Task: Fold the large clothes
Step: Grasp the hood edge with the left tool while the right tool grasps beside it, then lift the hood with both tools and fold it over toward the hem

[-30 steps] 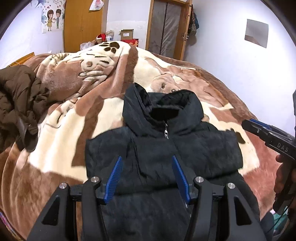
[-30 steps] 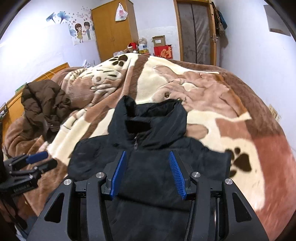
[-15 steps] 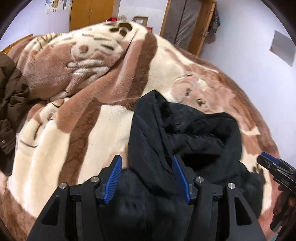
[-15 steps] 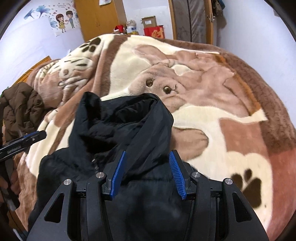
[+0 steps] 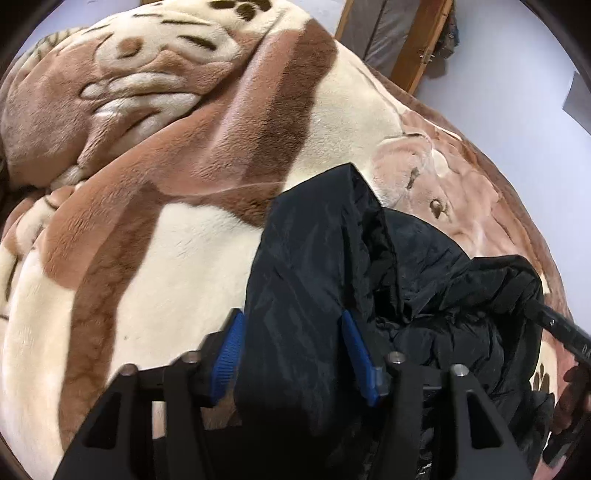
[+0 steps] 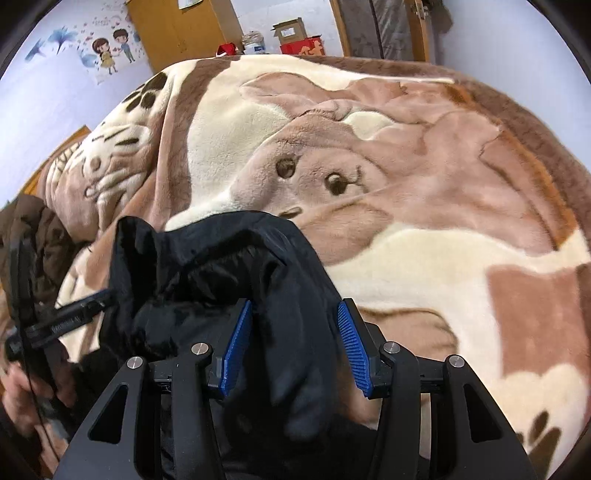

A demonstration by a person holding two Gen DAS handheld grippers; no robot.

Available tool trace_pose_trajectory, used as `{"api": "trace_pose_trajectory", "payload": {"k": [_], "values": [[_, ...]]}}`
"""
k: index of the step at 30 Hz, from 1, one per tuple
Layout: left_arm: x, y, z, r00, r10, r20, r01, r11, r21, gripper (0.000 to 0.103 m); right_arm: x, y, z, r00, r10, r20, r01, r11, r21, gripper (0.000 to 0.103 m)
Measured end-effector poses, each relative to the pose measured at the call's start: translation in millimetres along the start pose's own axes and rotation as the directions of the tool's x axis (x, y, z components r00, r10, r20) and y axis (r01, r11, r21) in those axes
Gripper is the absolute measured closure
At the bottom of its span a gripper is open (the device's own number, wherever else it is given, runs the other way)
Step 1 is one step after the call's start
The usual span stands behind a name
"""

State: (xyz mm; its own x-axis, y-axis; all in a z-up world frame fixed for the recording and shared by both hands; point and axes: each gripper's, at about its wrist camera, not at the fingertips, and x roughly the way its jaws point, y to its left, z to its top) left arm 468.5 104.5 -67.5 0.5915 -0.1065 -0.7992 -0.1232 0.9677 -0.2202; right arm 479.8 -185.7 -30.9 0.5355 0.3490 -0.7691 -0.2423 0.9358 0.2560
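Note:
A black puffer jacket (image 5: 369, 280) lies on the bed, its hood end toward the far side. My left gripper (image 5: 291, 354) is open, with the left edge of the hood between its blue pads. My right gripper (image 6: 295, 347) is open, with the right edge of the hood (image 6: 280, 280) between its pads. Each gripper shows in the other's view: the right one at the hood's right side (image 5: 561, 332), the left one at its left side (image 6: 70, 317). The jacket's lower body is hidden under the grippers.
A plush brown and cream animal-print blanket (image 6: 406, 177) covers the whole bed. A brown jacket (image 6: 40, 236) lies bunched at the bed's left edge. A wooden wardrobe (image 6: 177, 33), boxes and a door stand beyond the bed's far end.
Both grippers have moved forward from over the jacket's body to its hood, one at each side. The hood edges now sit between the open pads.

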Motion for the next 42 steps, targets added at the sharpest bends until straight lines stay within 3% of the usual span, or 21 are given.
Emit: {"api": "trace_pose_trajectory", "payload": {"k": [1,2,4,12,17,20,26,31,36,42], "values": [[0.7,-1.9,-0.3,1.000,0.000,-0.008,0.000,1.000,0.010,0.088,-0.2,2.9,0.6,1.000,0.002,-0.003,-0.002,1.000,-0.008,0.076],[-0.4,-2.4,-0.3,1.000,-0.006,-0.009,0.006,1.000,0.013,0.091,-1.6,6.5,0.4,1.000,0.000,-0.009,0.000,1.000,-0.018,0.092],[-10.7,-3.5,-1.2,1.000,-0.018,0.021,0.017,1.000,0.023,0.098,-10.7,15.2,-0.5,1.000,-0.009,0.009,0.009,0.999,-0.041,0.094],[-103.4,-2.3,-29.2,0.982,-0.086,0.169,0.081,0.996,0.033,0.100,-103.0,47.5,-36.1,0.987,0.055,0.149,-0.043,0.995,-0.086,0.095],[-163.9,4.0,-72.0,0.966,-0.120,0.231,0.118,0.993,0.025,0.101,-157.2,59.1,-92.3,0.978,0.087,0.189,-0.070,0.993,-0.092,0.095],[-191.8,5.2,-105.4,0.961,-0.127,0.247,0.122,0.992,0.036,0.101,-170.1,61.0,-134.3,0.984,0.087,0.157,-0.074,0.994,-0.086,0.095],[-195.6,10.0,-168.2,0.983,-0.093,0.157,0.089,0.996,0.031,0.101,-156.3,57.1,-190.6,0.997,0.072,0.037,-0.070,0.996,-0.050,0.095],[-191.2,19.7,-206.7,0.997,-0.050,0.058,0.049,0.998,0.030,0.101,-155.8,47.8,-209.4,0.997,0.071,-0.028,-0.071,0.997,-0.014,0.093],[-209.2,34.8,-237.2,0.999,-0.048,0.018,0.048,0.999,0.006,0.100,-173.7,35.9,-222.2,0.997,0.082,-0.014,-0.082,0.997,0.013,0.075],[-248.0,28.9,-232.8,0.994,-0.068,0.080,0.067,0.998,0.020,0.100,-193.6,47.1,-206.4,0.993,0.101,0.061,-0.102,0.995,0.021,0.073]]}}
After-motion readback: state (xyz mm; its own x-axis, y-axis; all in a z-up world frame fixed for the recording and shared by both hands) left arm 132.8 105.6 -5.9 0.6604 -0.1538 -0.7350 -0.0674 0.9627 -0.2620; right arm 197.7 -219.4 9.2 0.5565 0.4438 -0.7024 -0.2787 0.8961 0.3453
